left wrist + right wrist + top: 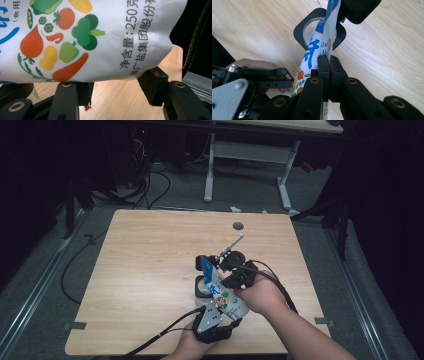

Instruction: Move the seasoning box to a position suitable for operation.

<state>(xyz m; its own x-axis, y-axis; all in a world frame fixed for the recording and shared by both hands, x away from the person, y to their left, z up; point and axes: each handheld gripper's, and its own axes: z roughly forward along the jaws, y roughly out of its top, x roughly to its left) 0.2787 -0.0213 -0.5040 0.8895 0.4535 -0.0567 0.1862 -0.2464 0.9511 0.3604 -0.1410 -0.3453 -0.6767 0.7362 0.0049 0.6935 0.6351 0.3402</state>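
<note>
**Pouch pinched by the right jaws above the desk's near edge**

The white plastic pouch printed with vegetables and blue lettering hangs tilted above the near right part of the light wooden desk, close to its front edge. Its upper end leans over a black square holder with a round opening, which sits on the desk just behind it. The right gripper has its jaws clenched flat on the pouch's side edge. The left gripper, at the front edge of the desk, has its jaws spread under the pouch's rounded bottom; whether the pads press it cannot be told. A small grey round cap lies near the far edge. The left half of the desk is bare wood, giving wide open room.
</note>
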